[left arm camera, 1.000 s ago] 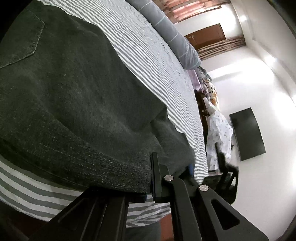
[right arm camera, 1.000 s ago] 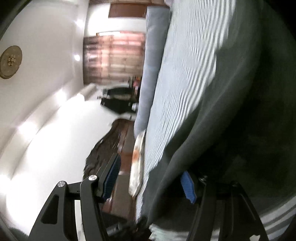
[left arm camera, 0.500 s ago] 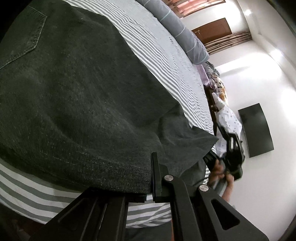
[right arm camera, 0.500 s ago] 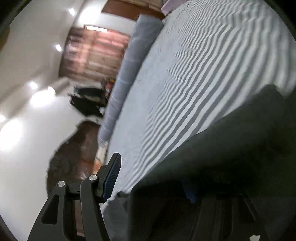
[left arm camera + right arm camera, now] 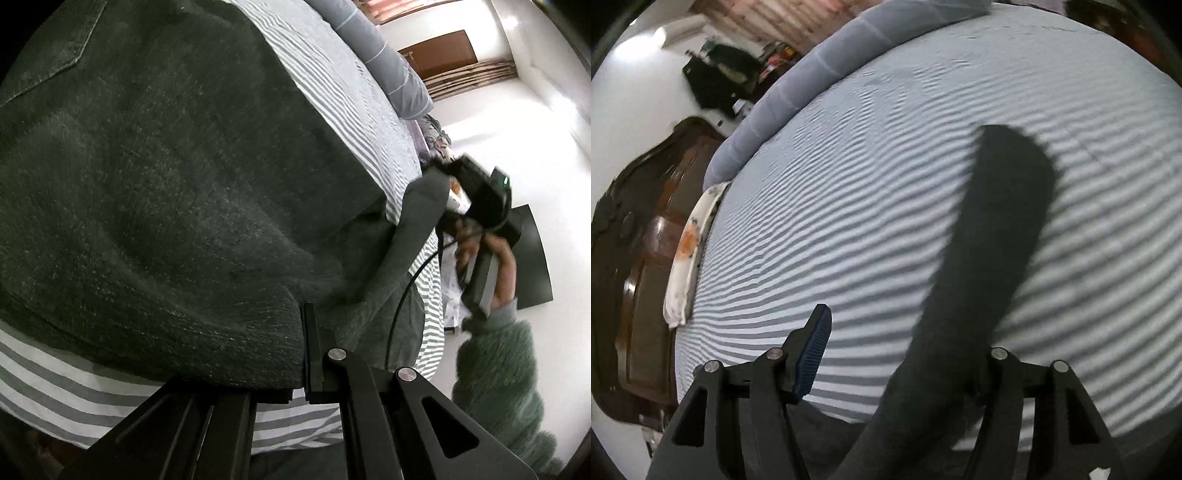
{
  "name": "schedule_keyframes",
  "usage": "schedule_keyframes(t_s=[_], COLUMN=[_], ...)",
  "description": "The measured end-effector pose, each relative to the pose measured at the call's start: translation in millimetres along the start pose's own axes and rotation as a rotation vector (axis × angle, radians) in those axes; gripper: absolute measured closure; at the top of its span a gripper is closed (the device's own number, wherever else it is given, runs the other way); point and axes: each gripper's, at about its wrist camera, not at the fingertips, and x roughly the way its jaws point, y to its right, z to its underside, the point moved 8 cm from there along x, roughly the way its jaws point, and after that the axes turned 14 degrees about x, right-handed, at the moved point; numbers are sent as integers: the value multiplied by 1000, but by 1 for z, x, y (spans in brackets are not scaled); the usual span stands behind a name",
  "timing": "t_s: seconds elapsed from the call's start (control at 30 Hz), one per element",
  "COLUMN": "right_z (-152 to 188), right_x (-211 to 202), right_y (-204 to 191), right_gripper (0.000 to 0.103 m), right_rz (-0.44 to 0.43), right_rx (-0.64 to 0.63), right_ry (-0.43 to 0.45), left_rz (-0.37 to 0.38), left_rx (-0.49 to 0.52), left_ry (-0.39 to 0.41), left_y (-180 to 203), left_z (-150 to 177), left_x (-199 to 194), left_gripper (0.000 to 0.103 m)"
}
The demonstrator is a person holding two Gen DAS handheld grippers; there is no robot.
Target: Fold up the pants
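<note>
Dark grey denim pants [image 5: 177, 192] lie spread over the striped bed [image 5: 332, 70], a back pocket at the upper left. My left gripper [image 5: 305, 354] is shut on the pants' near folded edge. At the right of the left wrist view, a hand holds my right gripper [image 5: 476, 206] up at the bed's side, with a pant end [image 5: 424, 206] raised beside it. In the right wrist view a dark strip of pants [image 5: 1004, 206] drapes over the right finger and hides it. The right gripper [image 5: 894, 332] stands open, its blue left pad [image 5: 812, 354] bare, with striped sheet showing between the jaws.
A long grey bolster [image 5: 820, 74] runs along the bed's far side. A white patterned pillow [image 5: 690, 240] sits by the dark wooden headboard [image 5: 639, 236]. A black screen [image 5: 535, 258] hangs on the white wall, and a green fuzzy sleeve [image 5: 502, 387] is at the lower right.
The right gripper swung up and rolled from the bed's side to look down on the sheet, dragging a pant strip with it. The hand came into the left view. The left gripper sank slightly.
</note>
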Motion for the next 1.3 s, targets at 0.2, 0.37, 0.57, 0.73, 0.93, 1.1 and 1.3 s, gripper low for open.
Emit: schedule_keyframes(t_s=[0.2,0.37,0.57,0.73,0.93,1.1,1.3], right_z=[5,16,19,20,-11,-19,-18], right_x=[1,10,15,35,65,77,13], right_y=[-38,-42,5,31,14,4,7], right_gripper=[38,38,56,64,77,97,98], right_rz=[-96,-125,-118,-179,-255,-242,-267], right_rx=[-37,-40,72,159,190,175,170], right_ry=[-63,-94,-72,-101,-54,-66,37], left_rz=[10,20,33,46,27,27,13], left_rx=[-26,-32,-19,-18,-5,-3,12], left_ry=[-20,-25,-30,-34,-33,-33,-31], left_y=[-5,-8,-10,-11,-12,-11,-8], left_z=[1,2,4,4,6,6,8], left_x=[5,7,8,8,8,7,8], left_gripper=[100,100,100,100,100,100,100])
